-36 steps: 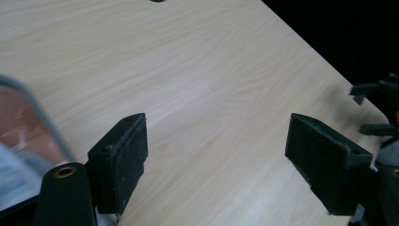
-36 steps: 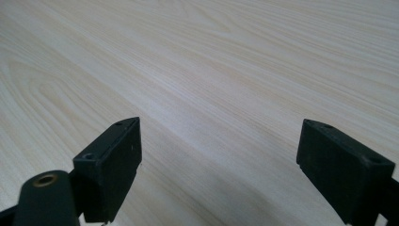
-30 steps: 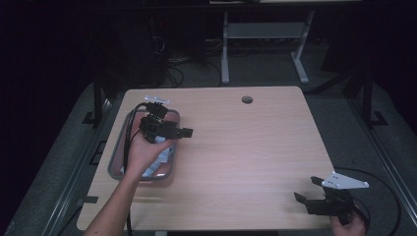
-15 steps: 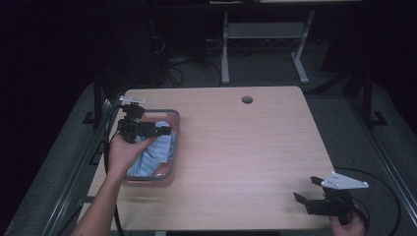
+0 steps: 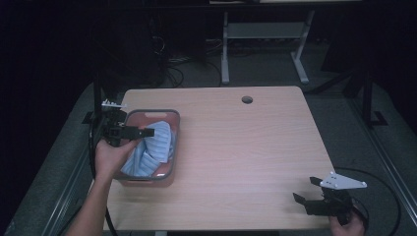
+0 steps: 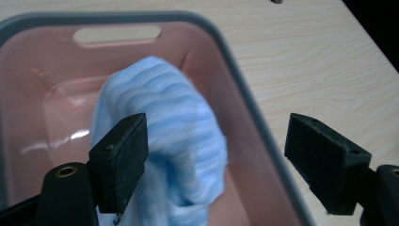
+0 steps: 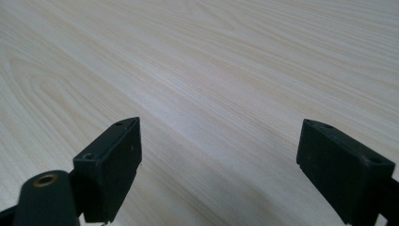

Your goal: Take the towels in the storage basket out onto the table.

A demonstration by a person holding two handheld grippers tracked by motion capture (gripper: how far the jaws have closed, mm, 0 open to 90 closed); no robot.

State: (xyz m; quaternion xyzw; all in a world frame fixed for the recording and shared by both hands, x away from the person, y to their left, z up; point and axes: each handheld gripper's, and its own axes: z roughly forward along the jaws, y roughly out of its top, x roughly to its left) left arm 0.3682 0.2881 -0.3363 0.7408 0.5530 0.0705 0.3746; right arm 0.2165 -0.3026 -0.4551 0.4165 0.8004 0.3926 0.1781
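Right gripper (image 5: 306,191): near right corner of table (image 5: 246,157), held by a hand (image 5: 346,227) at the bottom edge. Jaws spread wide, nothing between them. Grey plate on top; cable looping off to the right. In the right gripper view (image 7: 219,155), both black jaws over bare pale wood grain.

Left hand (image 5: 112,157): forearm entering from the bottom left, wrapped around the left gripper.

Left gripper (image 5: 147,132): at the left side of the table, above the near-left part of the tub, pointing right across it. Jaws wide apart, holding nothing. In the left gripper view (image 6: 214,160), left jaw in front of the cloth, right jaw over the tub's rim and the wood beyond it; no contact with the cloth discernible.

Tub (image 5: 150,112): rectangular, pink inside, grey rim, on the table near its left edge. Slot handle in the far wall (image 6: 117,34).

Cloth (image 5: 152,147): light blue with fine stripes, crumpled, inside the tub, filling most of the near and middle part. Bunched into a rounded hump (image 6: 160,113) rising toward the tub's right wall; bare pink floor visible to its left.

Hole (image 5: 247,100): small, round, in the tabletop near the far edge, well apart from the tub.

Stand (image 5: 263,44): pale metal, on the dark floor beyond the table.
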